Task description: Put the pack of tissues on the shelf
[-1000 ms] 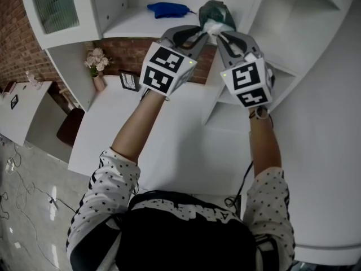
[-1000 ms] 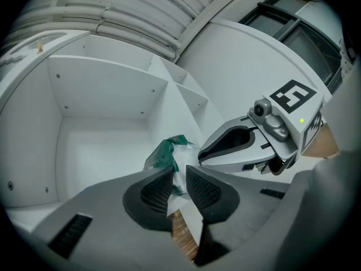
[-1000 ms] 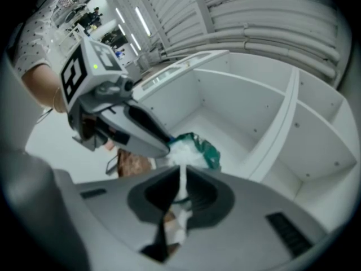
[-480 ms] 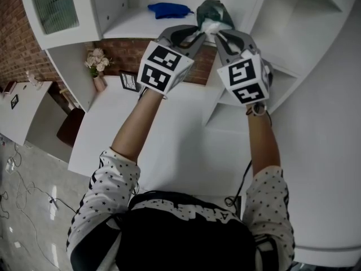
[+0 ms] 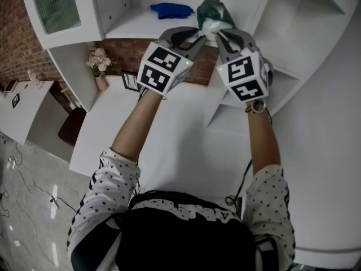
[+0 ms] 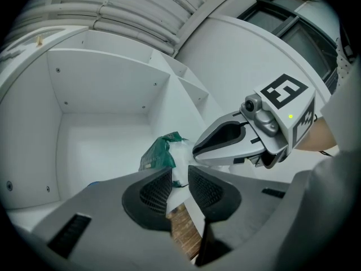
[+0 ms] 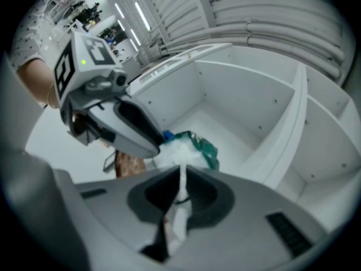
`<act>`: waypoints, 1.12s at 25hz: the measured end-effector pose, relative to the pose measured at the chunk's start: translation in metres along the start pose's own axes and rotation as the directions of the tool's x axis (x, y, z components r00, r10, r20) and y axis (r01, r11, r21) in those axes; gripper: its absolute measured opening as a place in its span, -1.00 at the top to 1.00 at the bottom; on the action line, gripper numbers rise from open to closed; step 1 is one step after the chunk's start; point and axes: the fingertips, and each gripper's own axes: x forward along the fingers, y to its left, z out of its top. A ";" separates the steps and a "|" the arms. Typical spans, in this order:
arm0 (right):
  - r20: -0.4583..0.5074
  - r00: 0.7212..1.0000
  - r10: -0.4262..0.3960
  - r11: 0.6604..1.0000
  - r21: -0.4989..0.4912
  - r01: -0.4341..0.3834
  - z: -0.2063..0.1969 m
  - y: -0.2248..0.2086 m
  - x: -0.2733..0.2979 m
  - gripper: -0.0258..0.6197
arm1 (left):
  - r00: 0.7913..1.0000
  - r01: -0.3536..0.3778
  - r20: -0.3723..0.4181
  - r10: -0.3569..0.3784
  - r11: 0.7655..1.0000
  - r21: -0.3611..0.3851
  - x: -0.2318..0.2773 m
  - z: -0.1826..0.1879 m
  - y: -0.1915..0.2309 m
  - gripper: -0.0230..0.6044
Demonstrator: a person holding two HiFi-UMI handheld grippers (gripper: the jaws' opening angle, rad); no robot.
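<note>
On the far shelf (image 5: pixel 132 24), the right gripper (image 5: pixel 224 34) pinches the pack of tissues (image 5: pixel 213 13), while the left gripper (image 5: pixel 197 34) is opening its jaws around a corner of it.

Green and clear pack of tissues (image 5: pixel 213 14) in crinkled glossy plastic film, white shelf (image 5: pixel 135 24) of smooth matt board, rumpled blue cloth (image 5: pixel 171 9) soft and matt, red brick wall (image 5: pixel 127 52) rough, right gripper (image 5: pixel 221 34) of matt grey moulded plastic, dotted sleeve (image 5: pixel 107 179) of soft fabric
</note>
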 end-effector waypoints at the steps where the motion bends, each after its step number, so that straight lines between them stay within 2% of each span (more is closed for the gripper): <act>1: -0.002 1.000 0.000 1.000 0.001 0.000 0.000 0.000 0.001 0.76 | 1.000 0.001 -0.001 -0.001 1.000 0.000 0.000 0.000 0.000 0.55; 7: 0.006 1.000 -0.002 1.000 0.016 0.002 0.001 -0.001 0.002 0.76 | 1.000 0.002 0.000 -0.002 1.000 0.004 -0.002 0.000 0.000 0.55; 15: 0.151 0.988 -0.039 0.996 0.090 0.026 0.028 0.001 -0.026 0.76 | 0.999 0.010 0.050 -0.011 1.000 0.018 -0.019 0.015 -0.009 0.56; 19: 0.196 0.979 -0.049 0.988 0.153 0.019 0.026 0.010 -0.045 0.78 | 0.996 0.022 0.084 -0.022 1.000 0.005 -0.032 0.015 -0.024 0.73; 23: 0.229 0.973 -0.041 0.970 0.243 -0.016 0.018 0.024 -0.063 0.81 | 0.996 0.029 0.086 -0.027 0.999 -0.013 -0.047 0.008 -0.035 0.81; 28: 0.252 0.967 -0.028 0.926 0.370 -0.070 0.004 0.049 -0.091 0.82 | 0.997 0.043 0.066 -0.041 0.999 -0.018 -0.071 0.001 -0.059 0.82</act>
